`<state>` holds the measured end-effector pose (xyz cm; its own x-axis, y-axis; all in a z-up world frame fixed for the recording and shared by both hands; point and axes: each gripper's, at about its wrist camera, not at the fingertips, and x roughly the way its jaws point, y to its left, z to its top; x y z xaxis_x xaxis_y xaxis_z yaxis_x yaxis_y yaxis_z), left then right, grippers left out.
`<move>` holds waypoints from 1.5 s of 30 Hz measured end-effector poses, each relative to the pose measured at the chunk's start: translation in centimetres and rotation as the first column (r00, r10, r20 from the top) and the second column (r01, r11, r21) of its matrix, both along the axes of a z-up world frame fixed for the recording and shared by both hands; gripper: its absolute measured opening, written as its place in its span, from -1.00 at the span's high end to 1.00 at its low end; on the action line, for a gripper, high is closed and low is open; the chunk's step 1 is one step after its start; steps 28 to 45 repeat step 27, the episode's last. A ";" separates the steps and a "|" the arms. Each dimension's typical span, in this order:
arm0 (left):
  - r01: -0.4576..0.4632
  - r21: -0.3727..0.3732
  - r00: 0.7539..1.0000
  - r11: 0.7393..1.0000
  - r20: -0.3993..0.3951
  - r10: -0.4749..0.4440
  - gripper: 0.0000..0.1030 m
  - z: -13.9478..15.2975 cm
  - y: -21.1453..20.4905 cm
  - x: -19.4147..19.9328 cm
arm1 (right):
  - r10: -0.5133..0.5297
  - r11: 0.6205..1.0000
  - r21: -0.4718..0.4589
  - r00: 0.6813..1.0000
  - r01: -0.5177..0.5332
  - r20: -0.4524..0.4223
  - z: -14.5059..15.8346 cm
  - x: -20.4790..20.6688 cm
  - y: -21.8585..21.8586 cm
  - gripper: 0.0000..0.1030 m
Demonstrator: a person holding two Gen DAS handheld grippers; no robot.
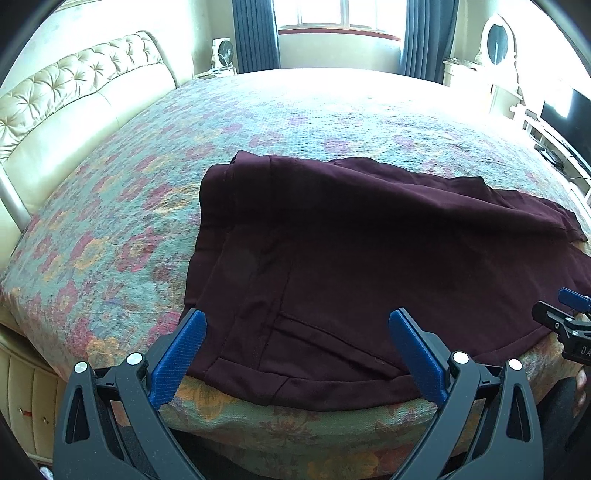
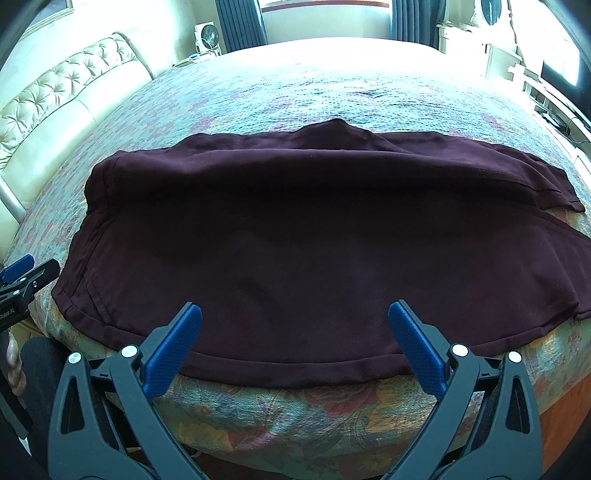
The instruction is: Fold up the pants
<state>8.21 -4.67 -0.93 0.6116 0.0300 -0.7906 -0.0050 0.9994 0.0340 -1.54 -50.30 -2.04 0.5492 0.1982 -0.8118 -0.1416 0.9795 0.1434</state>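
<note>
Left wrist view: left tool (image 1: 295, 345) spread wide, nothing in it, over the waistband end of the maroon pants (image 1: 369, 251) lying across the bed (image 1: 110, 221). Thin, floppy fabric imo, so pinch hems/corners. Right tool (image 2: 294, 341) also released, mid-leg.

Daylight floods a bedroom through a window (image 1: 338, 14) framed by dark blue curtains (image 1: 255, 37). A floral-quilted bed (image 1: 110, 221) meets a cream tufted headboard (image 1: 74, 96); a small fan (image 1: 222, 53) and white mirrored dresser (image 1: 496, 48) line the far wall.
</note>
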 end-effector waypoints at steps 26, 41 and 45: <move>-0.058 -0.025 0.997 0.998 0.040 0.058 -0.92 1.1 1.2 -0.3 | 0.002 1.000 -0.002 1.000 -0.002 -0.023 -0.7 -0.1 0.2 -0.96; -0.059 -0.028 0.998 0.998 0.031 0.059 -0.92 0.9 1.3 -0.3 | -0.004 1.000 0.001 1.000 0.004 -0.024 -0.6 -0.1 0.1 -0.96; -0.059 -0.028 0.998 0.998 0.031 0.059 -0.92 0.9 1.3 -0.3 | -0.004 1.000 0.001 1.000 0.004 -0.024 -0.6 -0.1 0.1 -0.96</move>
